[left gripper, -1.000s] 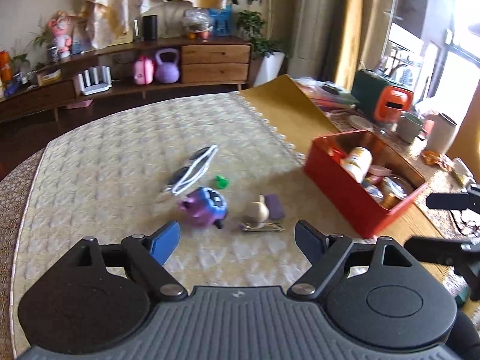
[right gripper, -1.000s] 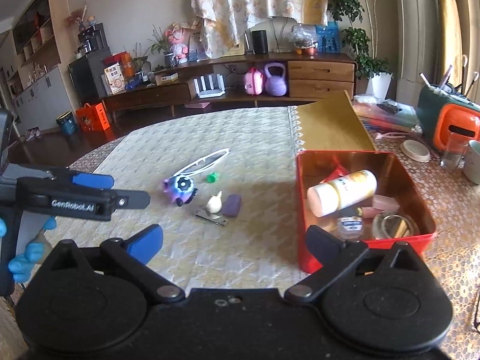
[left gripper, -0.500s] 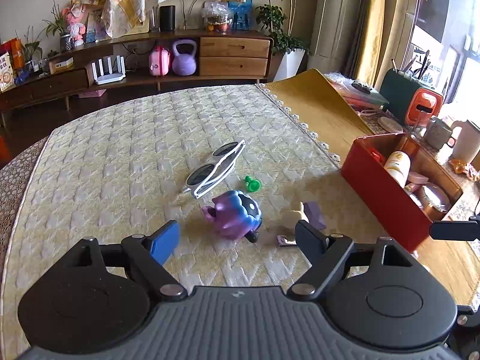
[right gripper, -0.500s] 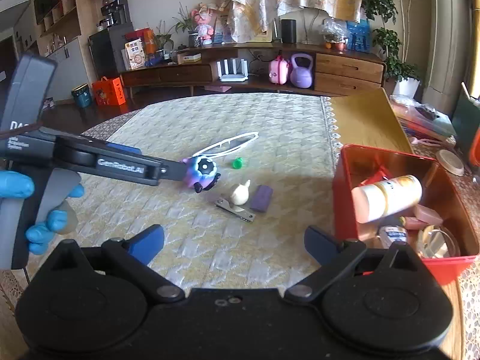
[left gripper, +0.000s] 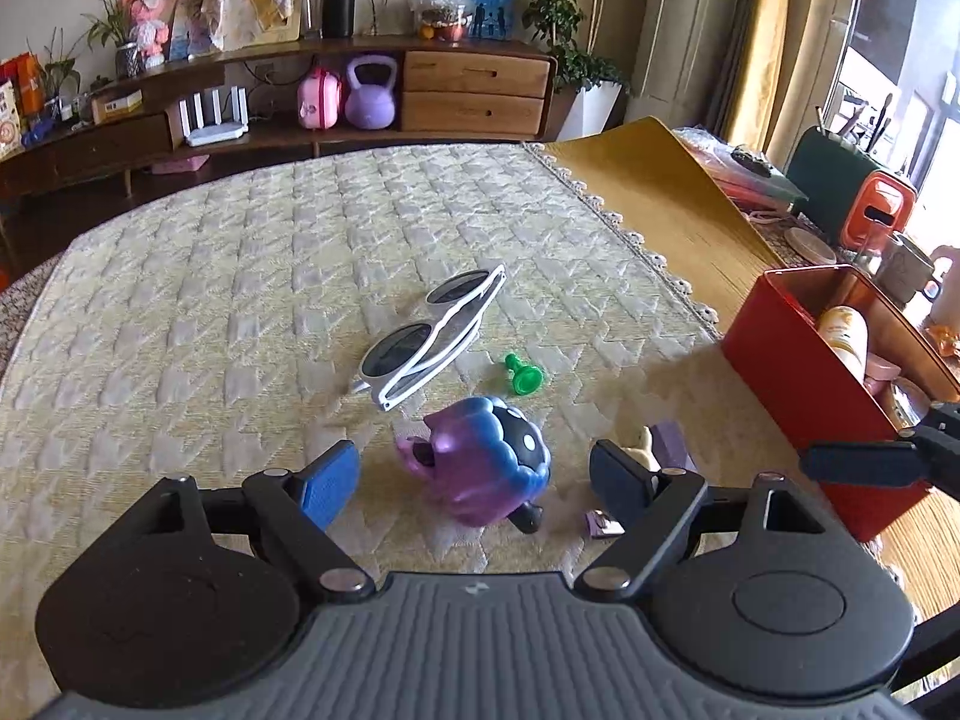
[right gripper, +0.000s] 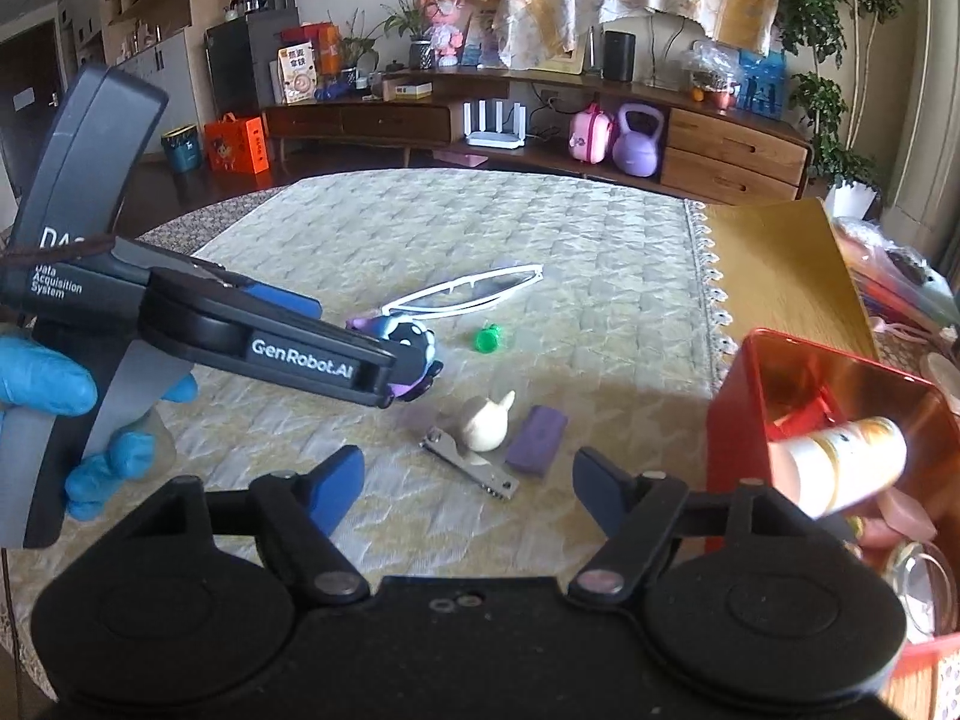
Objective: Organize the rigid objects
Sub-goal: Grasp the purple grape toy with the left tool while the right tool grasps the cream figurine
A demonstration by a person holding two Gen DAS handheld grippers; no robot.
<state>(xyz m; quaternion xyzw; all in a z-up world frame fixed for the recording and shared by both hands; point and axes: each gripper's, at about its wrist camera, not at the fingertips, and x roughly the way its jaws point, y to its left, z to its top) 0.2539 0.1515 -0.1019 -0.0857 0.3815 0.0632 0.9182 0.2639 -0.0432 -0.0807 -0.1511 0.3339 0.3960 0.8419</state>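
Six loose items on the quilted cloth [left gripper: 240,276]: one purple toy [left gripper: 483,465], one white sunglasses [left gripper: 432,333], one green piece [left gripper: 523,373], one cream figure [right gripper: 487,423], one purple block [right gripper: 536,438], one nail clipper [right gripper: 471,468]. One red bin [right gripper: 735,420] at right, bottle [right gripper: 840,465] inside. Both grippers are closer than a second ago. Left gripper [left gripper: 474,477] open, glossy round toy between its fingers, untouched. Right gripper [right gripper: 468,489] closing, empty.

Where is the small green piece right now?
In the left wrist view the green piece lies on the quilted cloth, just right of the white sunglasses and beyond the purple toy.
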